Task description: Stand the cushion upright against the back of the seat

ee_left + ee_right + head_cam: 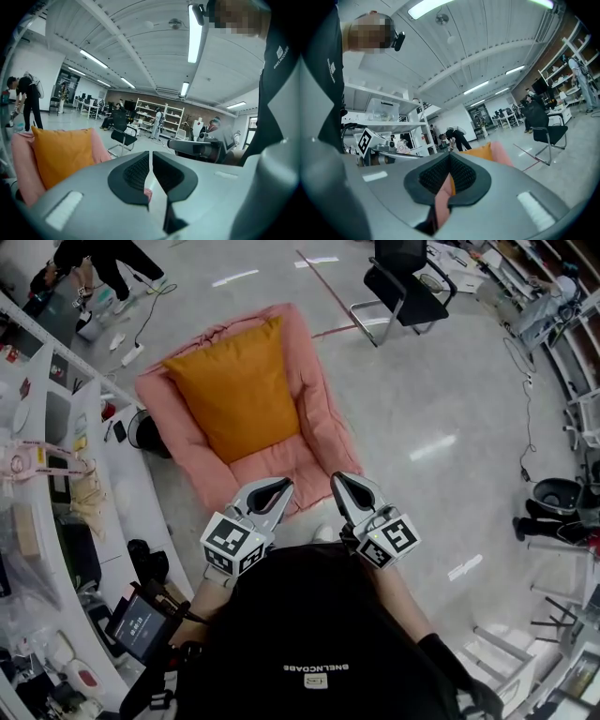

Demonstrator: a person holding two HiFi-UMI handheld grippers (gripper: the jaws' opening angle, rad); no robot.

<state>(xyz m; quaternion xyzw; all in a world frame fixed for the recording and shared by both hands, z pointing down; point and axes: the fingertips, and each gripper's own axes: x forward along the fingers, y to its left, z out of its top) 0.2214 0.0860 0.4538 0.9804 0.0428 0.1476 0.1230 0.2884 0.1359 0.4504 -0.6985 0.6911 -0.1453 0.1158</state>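
Note:
An orange cushion (pixel 239 385) leans upright against the back of a pink padded floor seat (pixel 302 463) on the grey floor. Both grippers hover apart from it, just past the seat's front edge and close to the person's body. My left gripper (pixel 285 485) is shut with nothing between its jaws, and my right gripper (pixel 338 478) is shut and empty too. In the left gripper view the cushion (pixel 61 152) and pink seat (pixel 21 164) lie left of the gripper (pixel 151 153). In the right gripper view the cushion (pixel 480 152) and seat (pixel 502 154) show above the gripper (pixel 450 157).
White desks (pixel 56 474) crowded with items run along the left, close to the seat. A black round object (pixel 145 432) sits at the seat's left side. A black chair (pixel 403 282) stands beyond it at the top right. People stand at the top left (pixel 103 263).

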